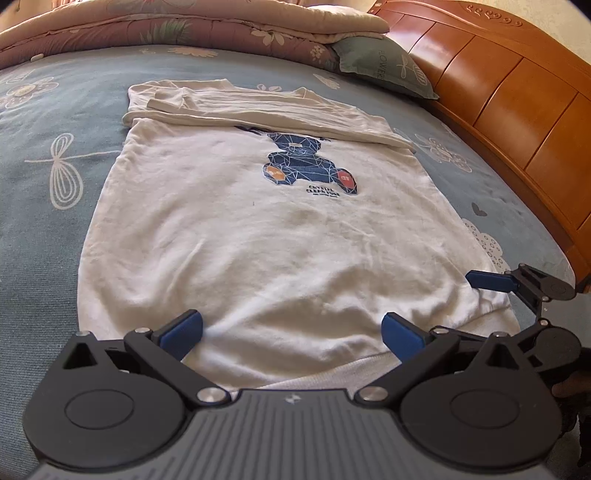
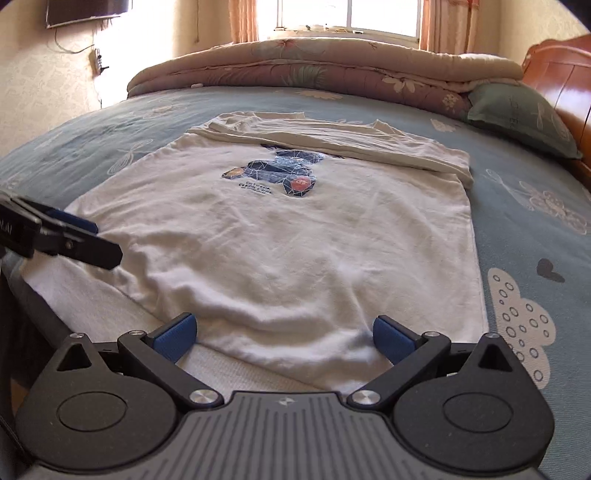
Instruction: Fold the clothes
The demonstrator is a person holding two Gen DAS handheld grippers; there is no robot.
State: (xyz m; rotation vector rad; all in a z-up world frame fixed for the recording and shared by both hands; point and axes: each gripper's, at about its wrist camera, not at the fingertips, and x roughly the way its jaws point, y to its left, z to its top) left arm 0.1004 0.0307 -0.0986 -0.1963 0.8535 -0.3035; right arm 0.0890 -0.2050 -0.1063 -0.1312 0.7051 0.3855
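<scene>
A white T-shirt (image 1: 258,240) (image 2: 295,240) with a dark blue bear print (image 1: 306,166) (image 2: 273,173) lies flat on the bed. Its far end is folded over into a band (image 1: 258,107) (image 2: 332,144) across the top of the print. My left gripper (image 1: 291,332) (image 2: 96,240) is open, its blue pads straddling the near hem towards the left corner. My right gripper (image 2: 282,334) is open too, straddling the hem near the right corner. One of its blue pads (image 1: 489,280) shows in the left wrist view. Neither holds any cloth.
The blue flowered sheet (image 1: 44,184) (image 2: 535,206) surrounds the shirt. A rolled quilt (image 1: 184,29) (image 2: 314,62) and a green pillow (image 1: 384,66) (image 2: 517,114) lie at the far side. The wooden headboard (image 1: 498,92) (image 2: 554,74) runs along the right. White ribbed fabric (image 2: 240,369) lines the near bed edge.
</scene>
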